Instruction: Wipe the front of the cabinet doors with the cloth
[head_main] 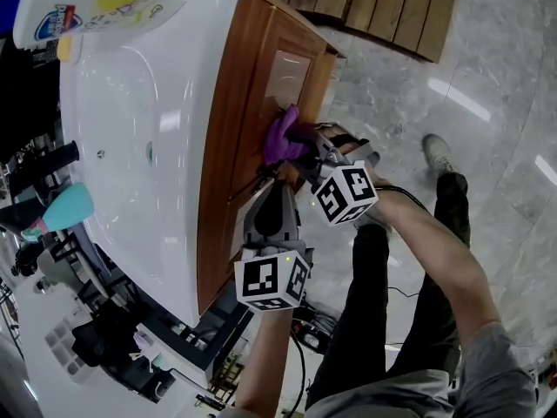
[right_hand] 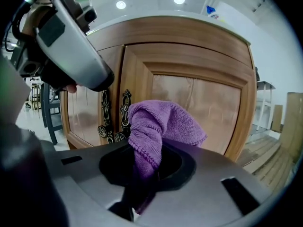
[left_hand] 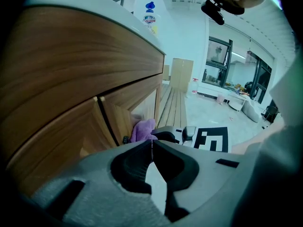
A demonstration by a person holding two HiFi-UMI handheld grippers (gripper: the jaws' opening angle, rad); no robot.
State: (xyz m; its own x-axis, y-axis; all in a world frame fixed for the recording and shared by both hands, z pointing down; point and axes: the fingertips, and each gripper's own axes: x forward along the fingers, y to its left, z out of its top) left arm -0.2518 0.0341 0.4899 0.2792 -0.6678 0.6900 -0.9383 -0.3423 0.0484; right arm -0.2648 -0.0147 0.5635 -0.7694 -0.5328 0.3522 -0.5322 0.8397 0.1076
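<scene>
While the purple cloth (right_hand: 163,124) sits bunched against the right-hand cabinet door (right_hand: 203,96), pinched in the right gripper (right_hand: 147,167), the left gripper (left_hand: 152,144) hovers near with jaws together on nothing, and a leftward stroke may well snag the cloth on the ornate handles (right_hand: 113,119) just beside it, tugging it free.

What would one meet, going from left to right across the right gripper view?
left gripper → door handles → cloth → wooden planks
</scene>
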